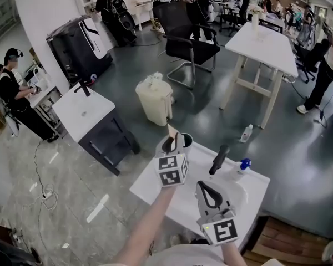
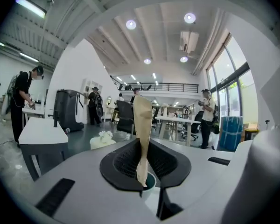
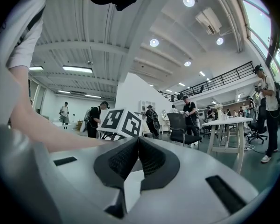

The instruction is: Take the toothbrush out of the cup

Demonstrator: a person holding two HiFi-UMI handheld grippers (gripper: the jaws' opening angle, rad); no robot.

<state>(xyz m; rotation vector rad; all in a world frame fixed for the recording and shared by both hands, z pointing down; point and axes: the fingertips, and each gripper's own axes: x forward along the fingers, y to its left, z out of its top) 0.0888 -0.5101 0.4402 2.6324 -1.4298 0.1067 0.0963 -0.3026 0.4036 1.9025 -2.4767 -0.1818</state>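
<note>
My left gripper (image 1: 170,143) is shut on a toothbrush in a tan paper wrapper (image 1: 171,132), held upright above the counter. In the left gripper view the wrapped toothbrush (image 2: 142,125) stands between the black pads, with its lower tip over the teal-rimmed cup (image 2: 150,181). The cup (image 1: 186,141) sits on the white sink counter (image 1: 155,190), just right of the left gripper. My right gripper (image 1: 203,185) hovers over the counter nearer to me; in its own view the right gripper (image 3: 138,142) is shut with nothing between its pads.
A black faucet (image 1: 218,159) and a blue-capped bottle (image 1: 243,165) stand on the counter by the basin. Beyond are a cream bin (image 1: 154,100), a second vanity (image 1: 83,111), a black chair (image 1: 188,40), a white table (image 1: 263,43) and several people.
</note>
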